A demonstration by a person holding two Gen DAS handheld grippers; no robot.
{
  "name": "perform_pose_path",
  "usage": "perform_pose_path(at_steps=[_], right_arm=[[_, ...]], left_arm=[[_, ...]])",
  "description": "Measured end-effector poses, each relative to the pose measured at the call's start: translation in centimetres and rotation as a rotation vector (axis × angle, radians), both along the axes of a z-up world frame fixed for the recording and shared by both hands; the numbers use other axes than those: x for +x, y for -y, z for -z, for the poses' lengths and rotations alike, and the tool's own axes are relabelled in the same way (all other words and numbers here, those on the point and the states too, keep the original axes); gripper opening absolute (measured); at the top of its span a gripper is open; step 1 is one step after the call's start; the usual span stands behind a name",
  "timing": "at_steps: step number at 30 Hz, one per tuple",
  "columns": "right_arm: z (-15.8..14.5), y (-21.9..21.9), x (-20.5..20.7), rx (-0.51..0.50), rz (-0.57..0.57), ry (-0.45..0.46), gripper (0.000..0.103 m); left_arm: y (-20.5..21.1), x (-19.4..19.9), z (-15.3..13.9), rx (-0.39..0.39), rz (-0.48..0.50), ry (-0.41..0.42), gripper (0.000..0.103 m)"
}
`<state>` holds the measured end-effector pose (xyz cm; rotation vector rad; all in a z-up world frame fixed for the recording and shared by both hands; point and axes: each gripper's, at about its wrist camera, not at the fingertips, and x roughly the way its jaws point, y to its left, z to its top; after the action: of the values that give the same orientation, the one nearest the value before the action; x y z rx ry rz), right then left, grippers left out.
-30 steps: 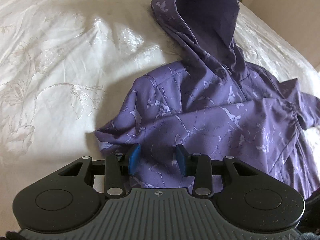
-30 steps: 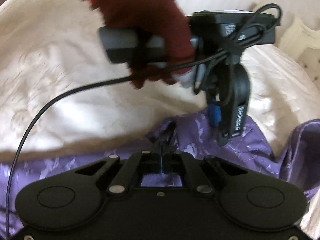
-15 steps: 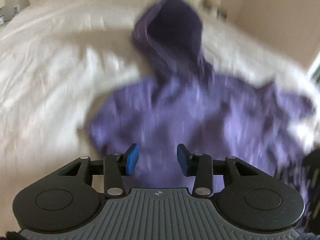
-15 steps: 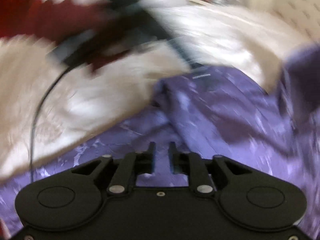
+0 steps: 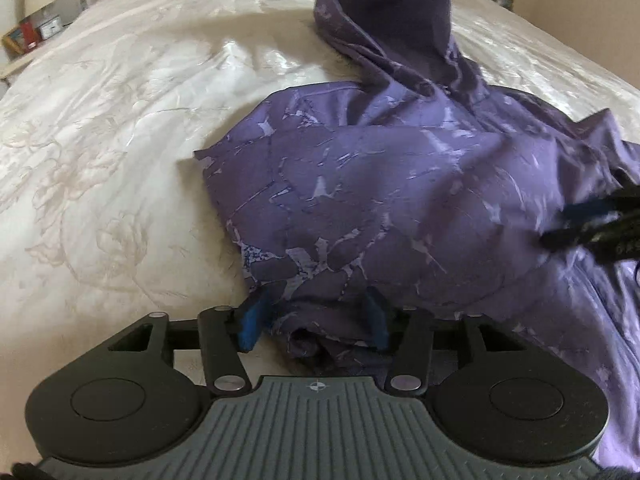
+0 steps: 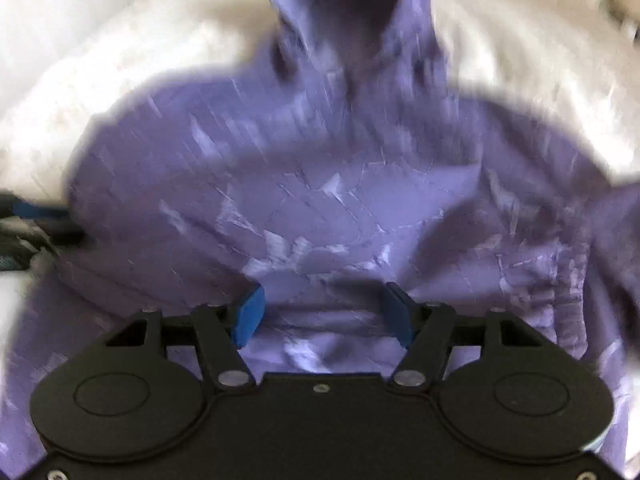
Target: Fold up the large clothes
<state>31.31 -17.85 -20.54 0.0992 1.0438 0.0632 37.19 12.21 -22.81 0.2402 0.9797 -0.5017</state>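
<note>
A purple patterned hooded jacket (image 5: 400, 200) lies on a cream bed, hood pointing away, its body folded into a thick bundle. My left gripper (image 5: 316, 320) is open, its blue pads on either side of a bunched fold at the jacket's near left edge. The right gripper's fingertips (image 5: 580, 228) show at the right of the left wrist view, over the jacket. In the blurred right wrist view, my right gripper (image 6: 324, 316) is open just above the jacket (image 6: 320, 200). The left gripper's fingertips (image 6: 40, 216) show at the jacket's left edge.
The cream embroidered bedspread (image 5: 120, 140) spreads to the left and beyond the hood. A bedside shelf with small items (image 5: 36, 32) stands at the far left. A beige wall lies to the far right.
My right gripper let go of the fabric, opened and swung round to face the hood. My left gripper lowered onto the jacket's near left fold.
</note>
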Motion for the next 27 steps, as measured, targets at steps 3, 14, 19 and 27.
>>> perform_pose_path(at_steps=[3, 14, 19, 27], right_arm=[[-0.9, 0.8, -0.5, -0.001, -0.036, 0.020, 0.072], [-5.5, 12.6, -11.8, 0.241, 0.299, 0.120, 0.074], [-6.2, 20.6, -15.6, 0.213, 0.454, 0.124, 0.075], [-7.7, 32.4, -20.3, 0.101, 0.635, 0.176, 0.078]], left_arm=[[0.1, -0.2, -0.5, 0.008, -0.031, -0.003, 0.064], [7.1, -4.7, -7.5, -0.136, -0.093, 0.051, 0.080], [16.2, -5.2, -7.1, -0.167, 0.028, 0.049, 0.080], [27.0, -4.6, -3.2, -0.148, 0.029, 0.031, 0.080]])
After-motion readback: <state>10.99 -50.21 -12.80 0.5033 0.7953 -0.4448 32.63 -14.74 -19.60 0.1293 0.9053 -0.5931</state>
